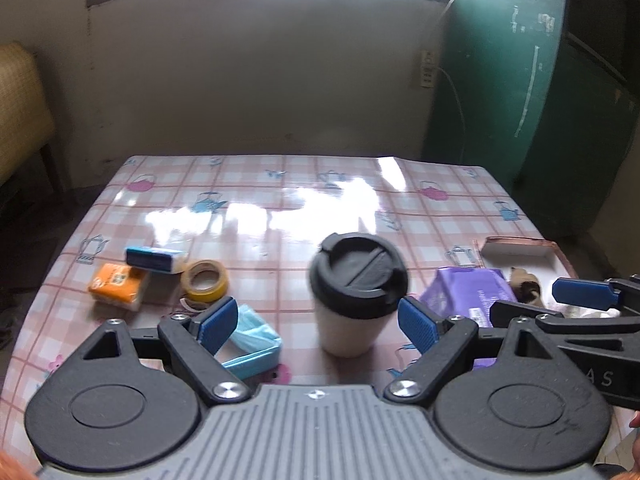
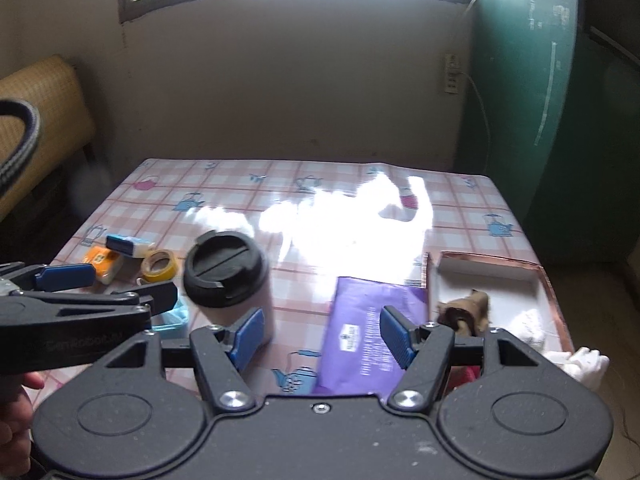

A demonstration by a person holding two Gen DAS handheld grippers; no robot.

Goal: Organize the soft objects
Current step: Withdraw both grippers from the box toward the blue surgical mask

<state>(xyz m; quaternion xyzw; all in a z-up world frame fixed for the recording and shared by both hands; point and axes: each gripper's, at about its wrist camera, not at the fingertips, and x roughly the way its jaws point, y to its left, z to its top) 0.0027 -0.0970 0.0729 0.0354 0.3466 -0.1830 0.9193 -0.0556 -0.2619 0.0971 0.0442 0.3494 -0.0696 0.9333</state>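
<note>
My left gripper (image 1: 316, 324) is open and empty above the table's near edge, with a blue face-mask pack (image 1: 252, 340) by its left finger and a black-lidded white cup (image 1: 356, 292) between the fingers. My right gripper (image 2: 322, 336) is open and empty over a purple packet (image 2: 368, 320), which also shows in the left wrist view (image 1: 468, 292). An orange tissue pack (image 1: 116, 286) and a blue-white pack (image 1: 156, 260) lie at the left. A shallow box (image 2: 500, 276) at the right holds a brown plush toy (image 2: 464, 308) and white cloth (image 2: 528, 320).
A yellow tape roll (image 1: 206, 280) lies beside the tissue packs. The table has a pink checked cloth (image 1: 280, 184). A green cabinet (image 1: 520, 80) stands at the far right, a woven chair (image 1: 20, 104) at the left. More white cloth (image 2: 584, 364) lies off the box's near corner.
</note>
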